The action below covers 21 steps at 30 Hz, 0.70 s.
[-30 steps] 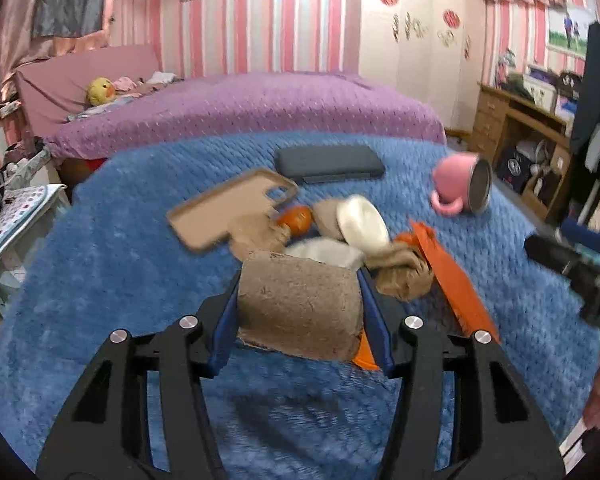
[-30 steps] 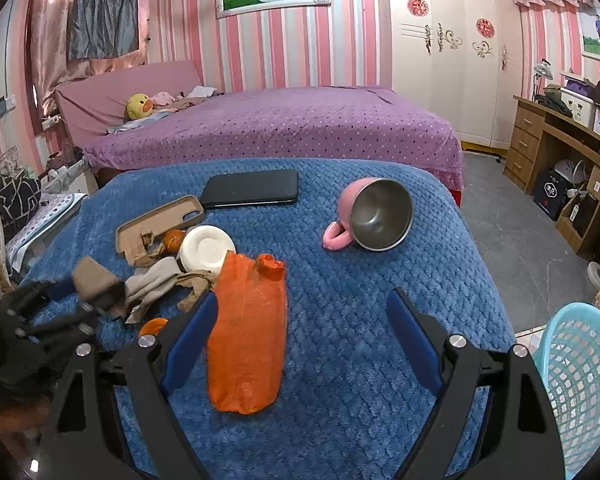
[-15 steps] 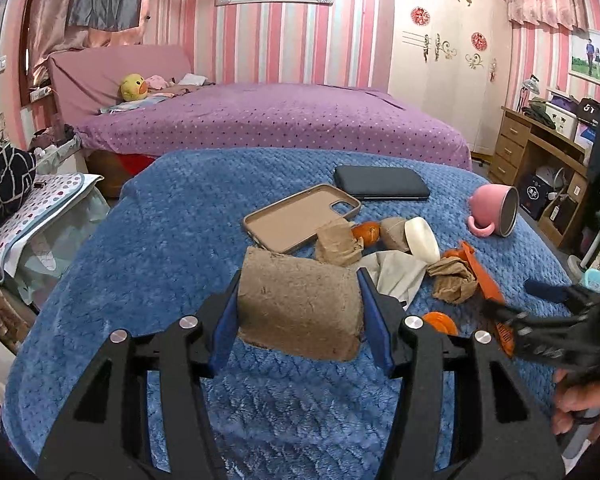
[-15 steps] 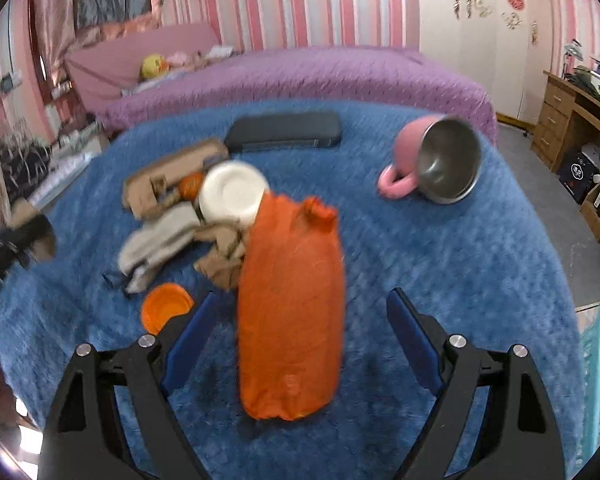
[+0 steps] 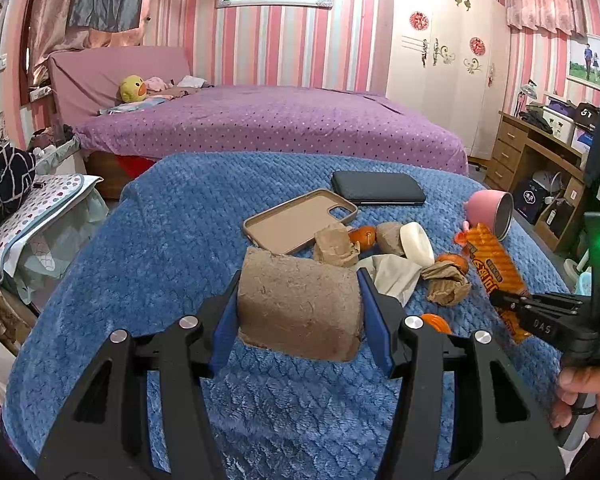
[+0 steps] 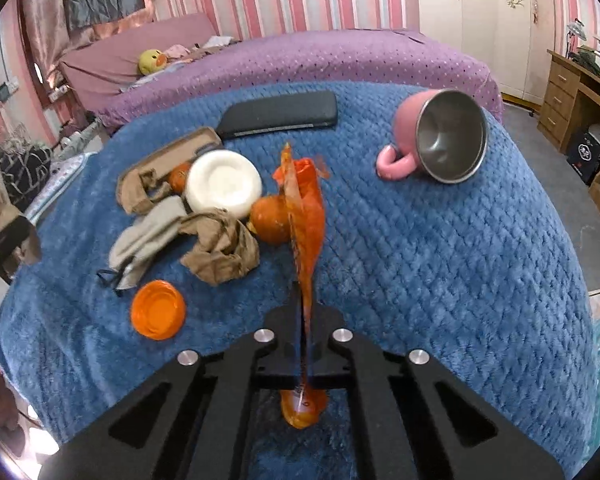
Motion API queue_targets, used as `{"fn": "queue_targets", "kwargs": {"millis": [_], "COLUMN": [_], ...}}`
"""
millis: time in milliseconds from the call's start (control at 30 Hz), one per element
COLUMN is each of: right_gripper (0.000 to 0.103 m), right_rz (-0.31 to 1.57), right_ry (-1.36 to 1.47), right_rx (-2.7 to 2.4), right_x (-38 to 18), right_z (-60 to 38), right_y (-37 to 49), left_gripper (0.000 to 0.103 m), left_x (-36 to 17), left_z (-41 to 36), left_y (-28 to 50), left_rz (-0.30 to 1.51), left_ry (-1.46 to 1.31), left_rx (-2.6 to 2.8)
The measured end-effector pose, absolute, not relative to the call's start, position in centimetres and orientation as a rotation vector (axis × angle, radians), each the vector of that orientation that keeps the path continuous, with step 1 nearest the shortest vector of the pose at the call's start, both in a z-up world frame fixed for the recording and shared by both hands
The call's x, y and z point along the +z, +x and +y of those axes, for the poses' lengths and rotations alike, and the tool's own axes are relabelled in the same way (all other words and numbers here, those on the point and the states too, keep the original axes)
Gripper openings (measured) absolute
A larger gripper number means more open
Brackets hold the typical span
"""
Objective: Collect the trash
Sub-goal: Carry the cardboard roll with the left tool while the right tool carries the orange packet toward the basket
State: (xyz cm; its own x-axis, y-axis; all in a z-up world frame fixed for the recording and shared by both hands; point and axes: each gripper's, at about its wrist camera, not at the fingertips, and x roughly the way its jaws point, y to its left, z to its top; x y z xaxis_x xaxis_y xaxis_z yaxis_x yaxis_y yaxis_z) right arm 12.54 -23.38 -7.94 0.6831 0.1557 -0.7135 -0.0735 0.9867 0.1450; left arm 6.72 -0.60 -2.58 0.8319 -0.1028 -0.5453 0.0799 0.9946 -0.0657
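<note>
The orange wrapper [image 6: 306,216] is pinched flat between the pads of my right claw [image 6: 303,344], whose jaws have just been closing on it; its far end rises over the blue blanket [image 6: 440,260] covering the counter. In the left wrist view the same wrapper [image 5: 490,268] runs from the right claw [image 5: 500,300] toward the pink mug [image 5: 490,216], which lies on its side. My left claw [image 5: 300,304] grips a brown cardboard piece [image 5: 298,304] between its blue pads, above the blanket. Just left of the wrapper lie crumpled brown paper [image 6: 220,246], a grey cloth [image 6: 146,236], a white round lid [image 6: 223,182] and an orange cap [image 6: 158,314]. Farther back are a tan phone case [image 5: 296,220] and a black phone [image 5: 378,188].
</note>
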Motion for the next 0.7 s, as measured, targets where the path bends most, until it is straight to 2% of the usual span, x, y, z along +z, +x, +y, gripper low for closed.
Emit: {"fn": "queue_targets", "kwargs": {"millis": [300, 700], "right_gripper": [0.000, 0.000], "right_rz": [0.663, 0.615], "right_ry": [0.123, 0.118], "right_rx": [0.163, 0.173], "right_x": [-3.2, -1.8], "right_z": [-23.8, -23.4], "right_y": [9.3, 8.1], "left_gripper": [0.053, 0.053], "left_x": [-1.6, -1.6], "left_z": [-0.4, -0.6], "left_y": [5.6, 5.5], "left_rz": [0.554, 0.548], "left_ry": [-0.069, -0.070], "left_rx": [-0.097, -0.096]}}
